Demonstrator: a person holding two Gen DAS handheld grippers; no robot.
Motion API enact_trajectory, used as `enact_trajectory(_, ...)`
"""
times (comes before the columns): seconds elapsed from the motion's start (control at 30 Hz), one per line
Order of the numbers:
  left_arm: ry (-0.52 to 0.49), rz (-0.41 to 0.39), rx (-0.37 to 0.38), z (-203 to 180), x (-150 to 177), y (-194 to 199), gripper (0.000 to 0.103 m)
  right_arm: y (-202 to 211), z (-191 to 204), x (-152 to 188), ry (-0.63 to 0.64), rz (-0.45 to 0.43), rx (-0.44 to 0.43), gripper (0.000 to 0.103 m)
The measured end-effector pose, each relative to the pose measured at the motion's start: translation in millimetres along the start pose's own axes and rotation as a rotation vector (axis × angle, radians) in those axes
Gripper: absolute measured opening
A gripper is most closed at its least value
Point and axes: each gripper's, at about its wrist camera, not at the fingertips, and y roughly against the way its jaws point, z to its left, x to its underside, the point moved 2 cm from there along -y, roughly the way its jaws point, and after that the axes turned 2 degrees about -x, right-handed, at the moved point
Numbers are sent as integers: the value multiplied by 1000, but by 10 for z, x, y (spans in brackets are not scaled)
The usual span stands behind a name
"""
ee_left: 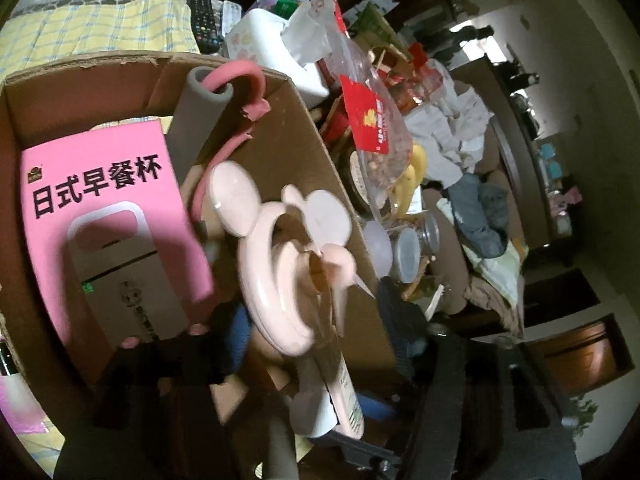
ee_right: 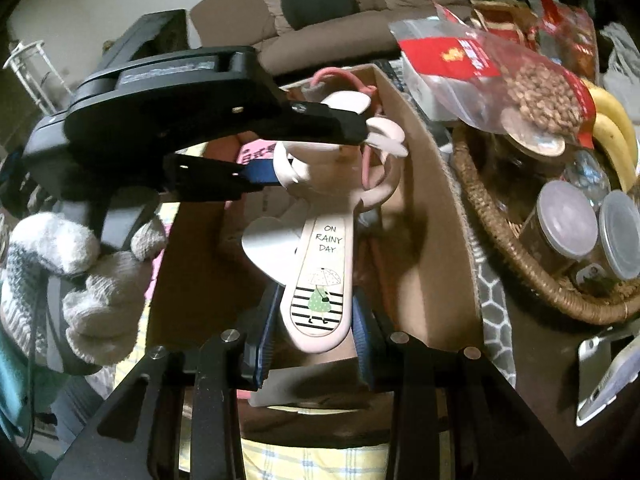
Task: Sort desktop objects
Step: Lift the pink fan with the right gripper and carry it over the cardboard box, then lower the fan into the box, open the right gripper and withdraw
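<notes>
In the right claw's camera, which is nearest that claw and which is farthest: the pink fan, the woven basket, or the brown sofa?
1. Pink handheld fan: its handle sits between the right claw pads, over the cardboard box.
2. Woven wicker basket: off to the right.
3. Brown sofa: far back, top of the view.

Glossy pale-pink plastic fan (ee_right: 320,280), matt brown cardboard box (ee_left: 312,152), rough woven wicker basket (ee_right: 520,272), knitted cloth glove (ee_right: 96,304)

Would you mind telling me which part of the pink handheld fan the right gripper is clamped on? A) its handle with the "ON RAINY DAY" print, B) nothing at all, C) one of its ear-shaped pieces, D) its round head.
A: in the right wrist view the right gripper has its blue pads pressed on either side of the printed handle of the pink fan, above the cardboard box.
</notes>
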Motion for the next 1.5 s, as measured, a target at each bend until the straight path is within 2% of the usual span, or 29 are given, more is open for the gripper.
enact_trajectory(0.03,11,-3,2,15,-4,14,74,3,-17,-6,-9,-1,-7,34)
enact_trajectory(0.17,45,-6,-1,119,-26,88,81,-40,-9,-51,-8,18,0,34)
enact_trajectory(0.27,48,-6,12,118,-23,206,81,-102,-22,-74,-24,31,10,34)
enact_trajectory(0.5,-25,-54,-21,-1,34,578,82,-224,-69,-121,-78,62,42,35)
enact_trajectory(0.73,-51,-39,-60,-17,190,705,82,-178,-54,-151,-133,68,68,39)
enact_trajectory(0.83,-66,-35,-78,-8,284,748,82,-189,-75,-265,-152,57,79,41)
enact_trajectory(1.0,-81,-41,-98,14,403,854,82,-32,-30,-248,-141,38,118,54)
enact_trajectory(1.07,-84,-45,-103,18,447,905,82,2,5,-245,-130,34,132,55)
enact_trajectory(1.23,-118,-47,-142,9,597,1011,85,30,120,-181,-94,37,173,65)
enact_trajectory(1.37,-122,-42,-132,11,708,1096,86,27,203,-71,-65,47,210,78)
enact_trajectory(1.5,-134,-44,-138,37,814,1216,87,61,279,11,-55,35,228,81)
